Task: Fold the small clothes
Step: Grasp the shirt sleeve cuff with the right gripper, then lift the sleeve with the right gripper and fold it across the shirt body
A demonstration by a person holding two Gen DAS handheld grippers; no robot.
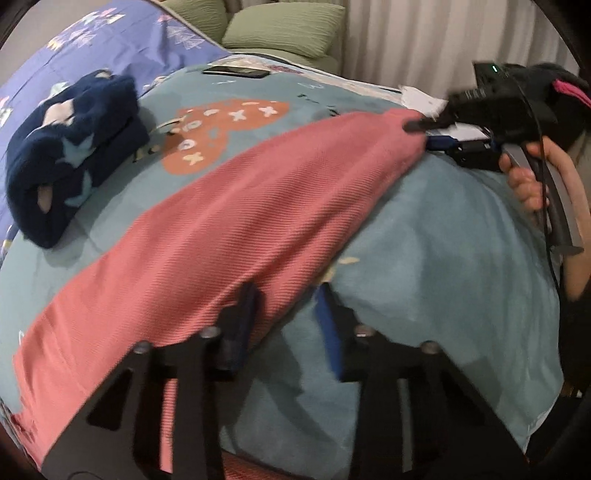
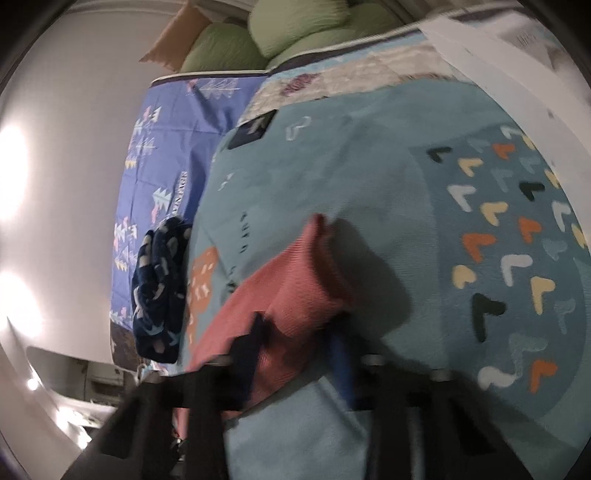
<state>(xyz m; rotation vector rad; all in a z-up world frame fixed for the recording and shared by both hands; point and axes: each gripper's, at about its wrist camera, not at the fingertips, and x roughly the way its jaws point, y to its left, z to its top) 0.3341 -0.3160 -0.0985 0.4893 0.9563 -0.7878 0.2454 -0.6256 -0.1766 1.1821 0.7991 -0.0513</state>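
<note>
My left gripper (image 1: 286,314) straddles the near edge of a pink ribbed knit garment (image 1: 229,206) spread across a teal fleece blanket (image 1: 424,229) on the bed; the edge of the cloth lies between the two fingers, but blur keeps me from telling whether the pads press on it. Ahead and to the right of that gripper, my right gripper (image 1: 417,129) is closed on the far corner of the same garment, my hand (image 1: 524,177) wrapped around its handle. From the right wrist camera, the right gripper (image 2: 299,332) has a bunched fold of the pink garment (image 2: 288,295) pinched between its fingers, the cloth rising in a peak just beyond the tips. To the left of both grippers, a dark navy fleece garment with pale stars (image 1: 70,147) sits folded near the blanket's edge, beside a purple patterned bedsheet (image 1: 122,40). Farther ahead of the left gripper lie a black phone (image 1: 236,71) on the blanket and green ribbed pillows (image 1: 284,29).
</note>
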